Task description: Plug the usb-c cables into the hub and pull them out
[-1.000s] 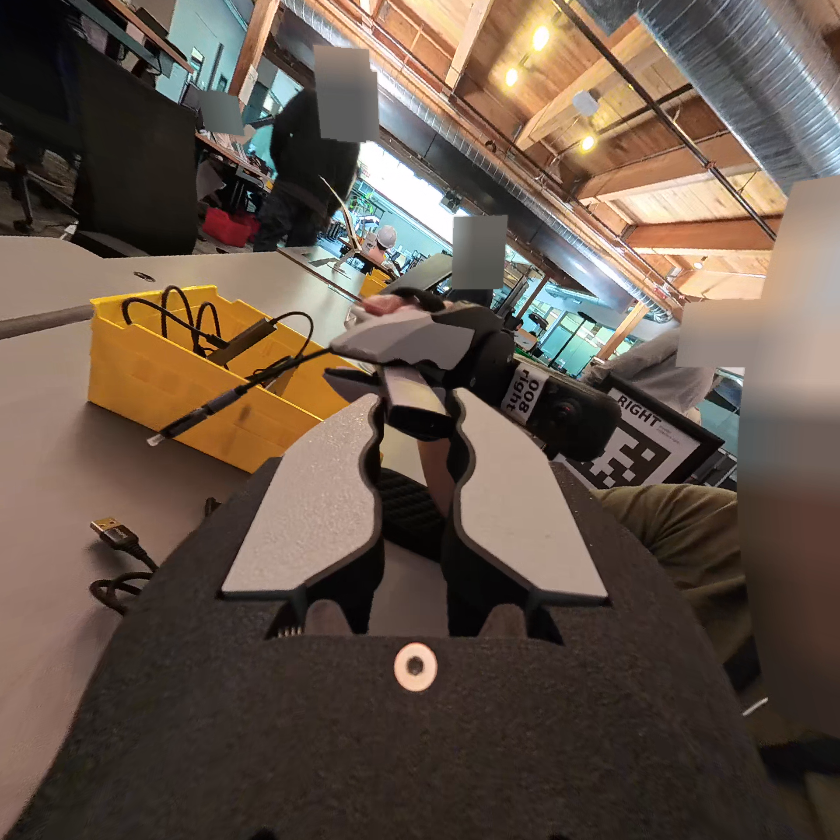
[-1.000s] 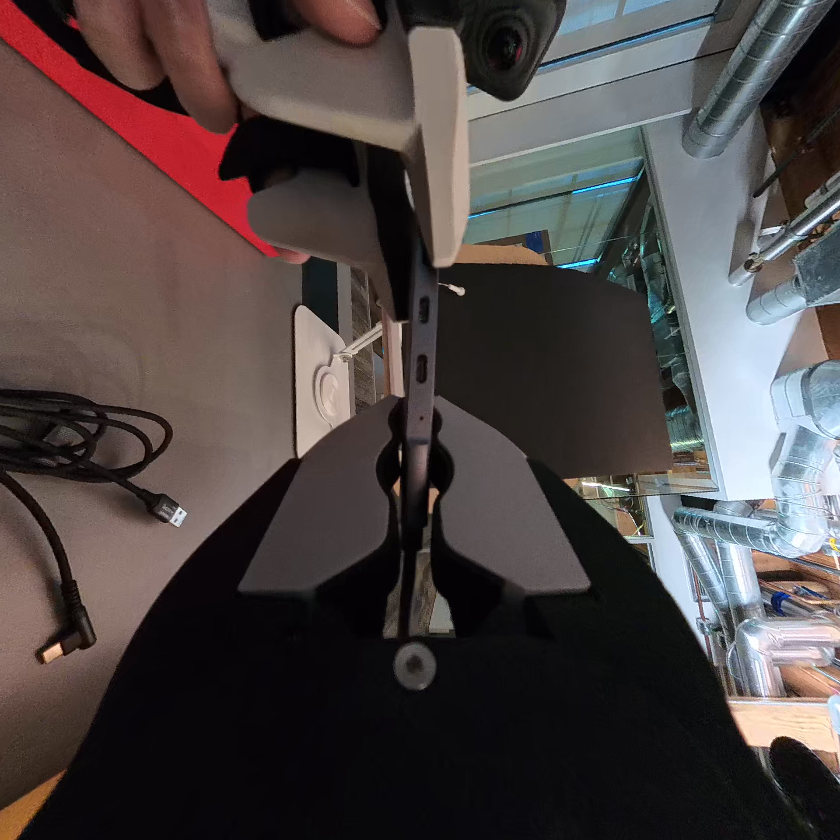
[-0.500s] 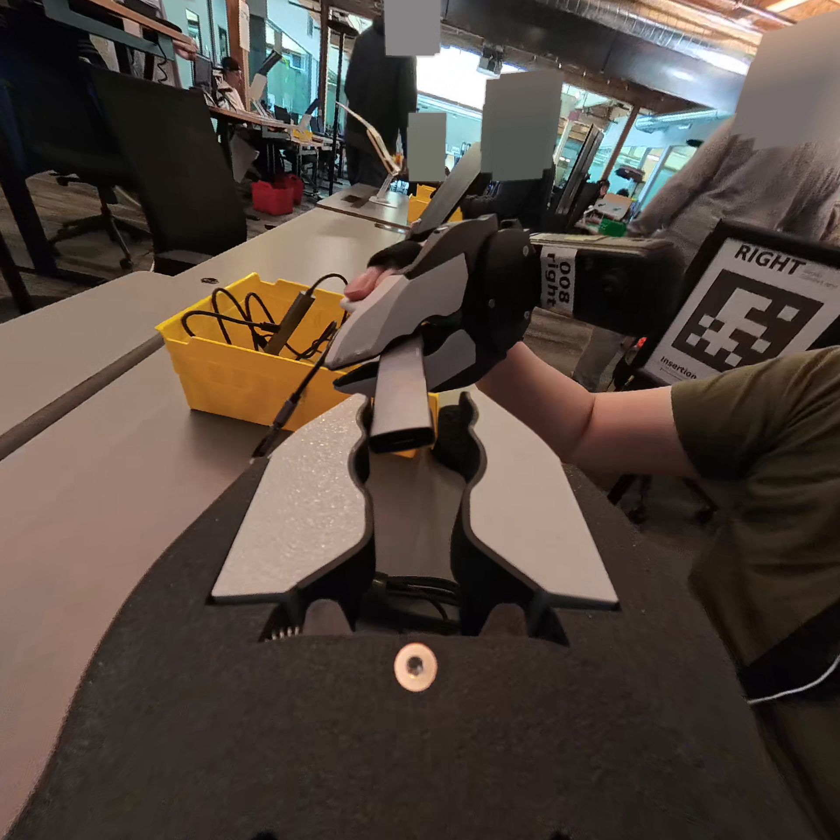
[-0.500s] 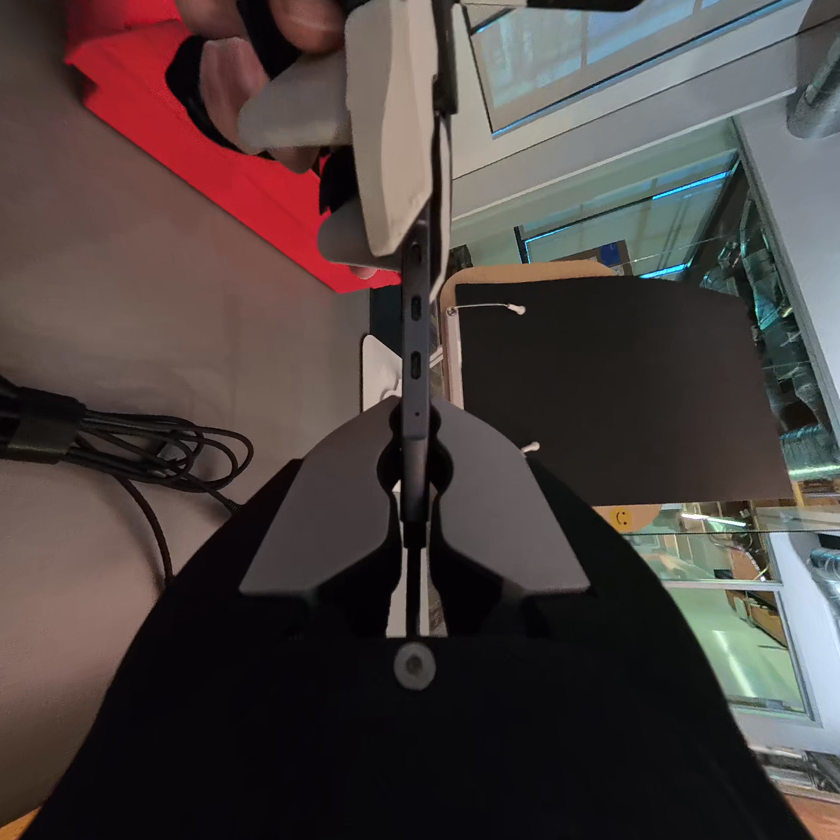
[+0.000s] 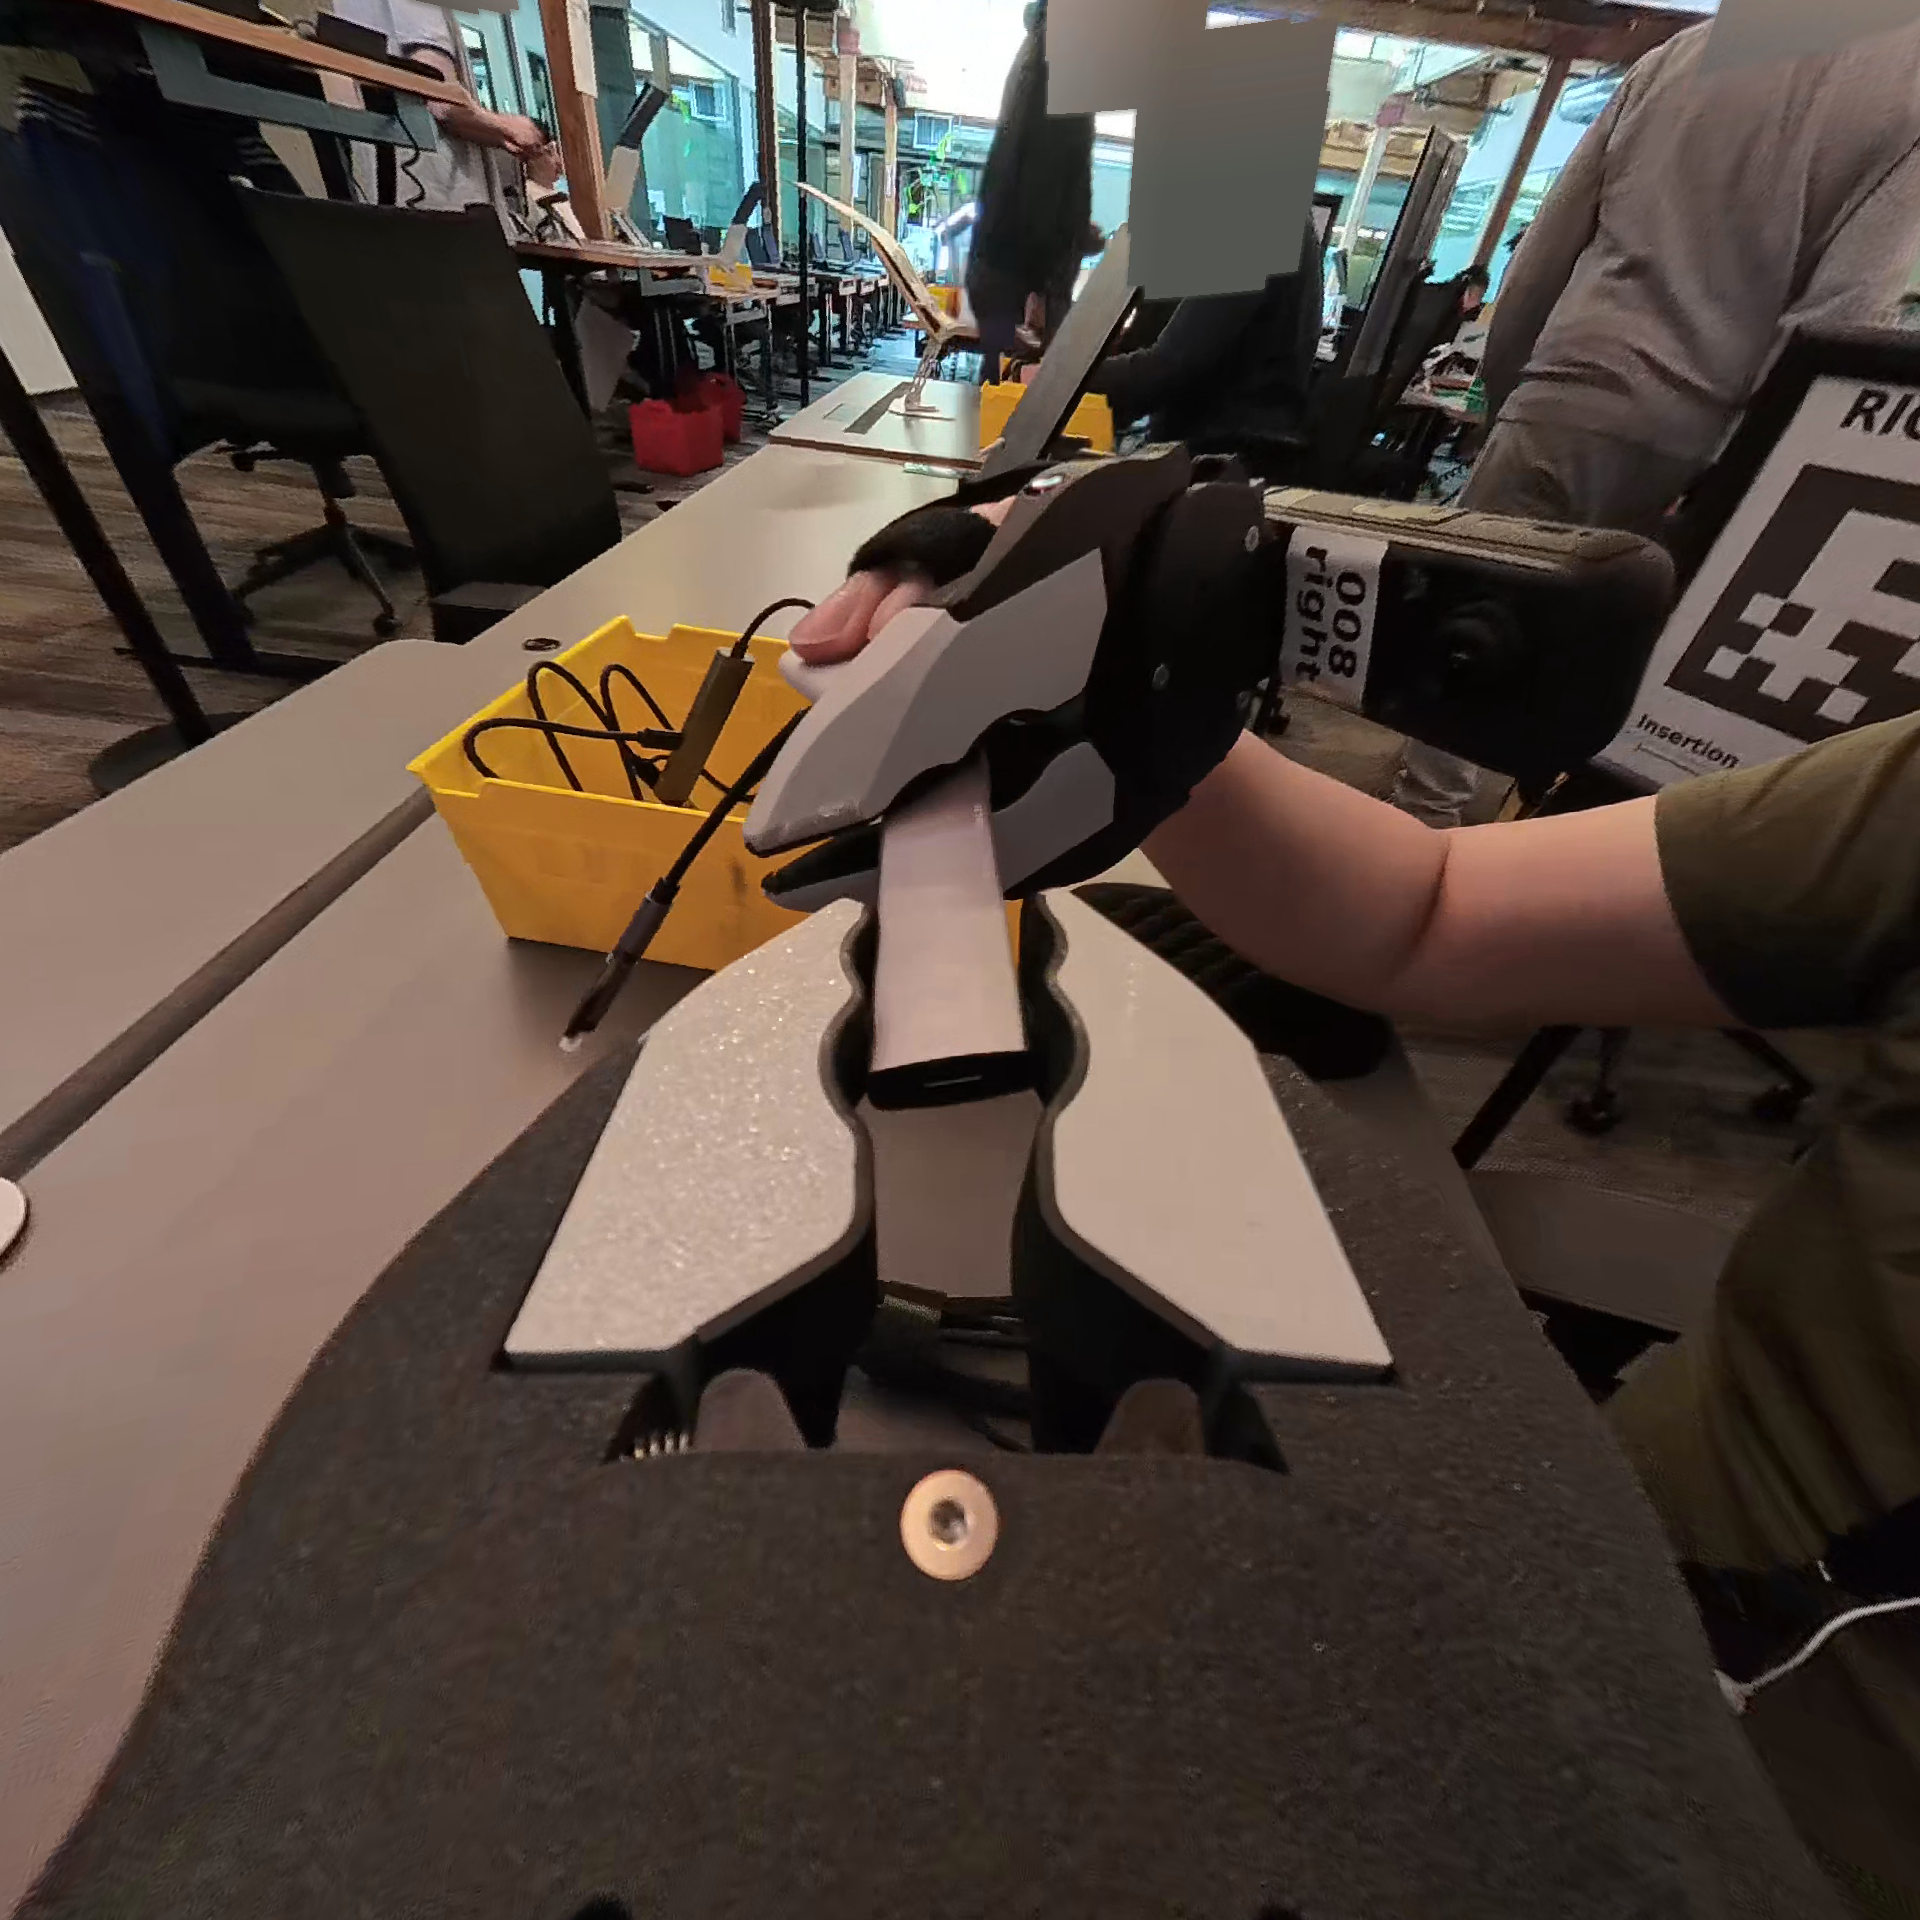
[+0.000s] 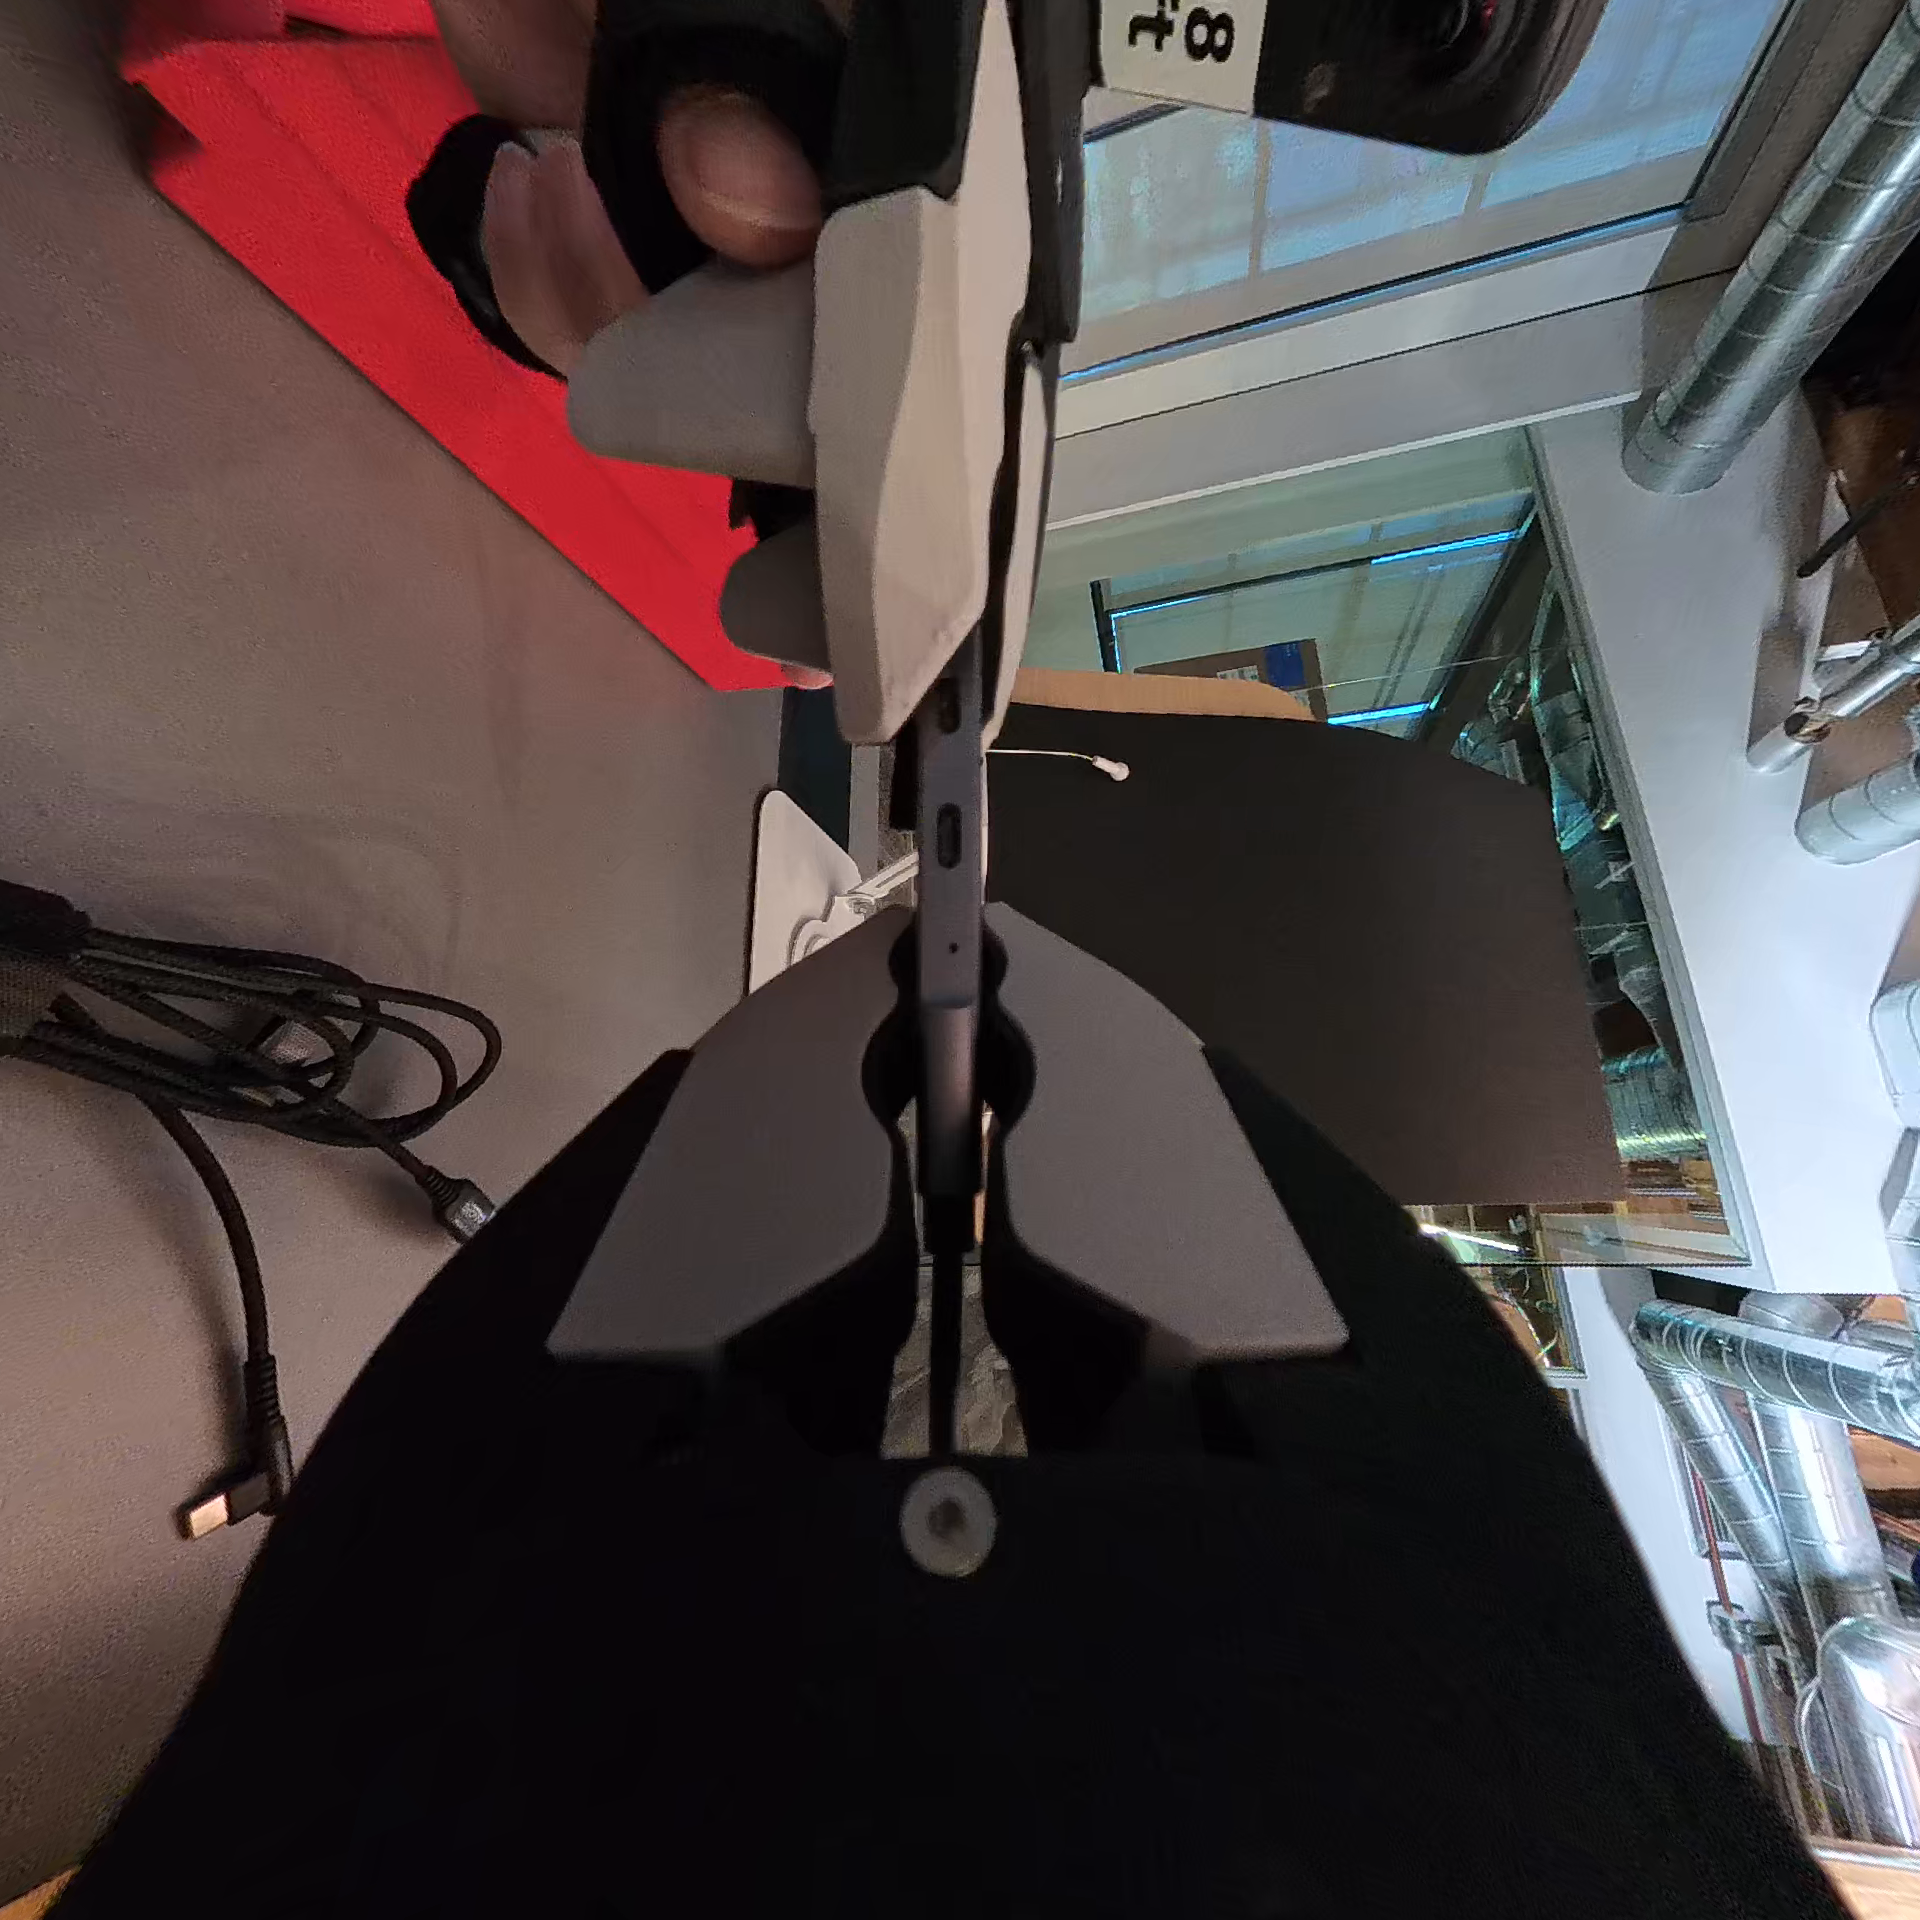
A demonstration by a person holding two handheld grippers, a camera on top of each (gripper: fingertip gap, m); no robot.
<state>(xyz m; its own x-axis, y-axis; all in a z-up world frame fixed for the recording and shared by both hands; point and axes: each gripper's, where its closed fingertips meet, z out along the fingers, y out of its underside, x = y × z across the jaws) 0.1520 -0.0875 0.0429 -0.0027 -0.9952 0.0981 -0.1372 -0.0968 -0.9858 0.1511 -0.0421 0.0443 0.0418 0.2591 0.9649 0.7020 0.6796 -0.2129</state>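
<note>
Holding the hub [image 5: 940, 935] clear of the desk [image 5: 260, 1039], the two grippers are facing each other with the slim grey bar bridging them. The right gripper [image 6: 951, 997] is clamped on the hub's thin faces at the cable end, its pads pressing both sides. The left gripper [image 5: 945, 987] is standing around the free end — its fingers [image 5: 727, 1122] are flanking the hub's wider sides, and whether they are pressing cannot be told. The hub's long axis is running straight from one gripper to the other, so both are equally near it; its edge ports [image 6: 948, 831] are lying in the bare stretch between them, which any plug would probably have to reach from the side.

Behind, near the desk's far edge, a yellow bin [image 5: 582, 831] is holding a second hub [image 5: 707, 717] and looped black cables [image 5: 582, 717] — one cable [image 5: 665, 883] is hanging over its front wall, plug tip at the desk. More cables [image 6: 260, 1039] are lying loose on the desk.
</note>
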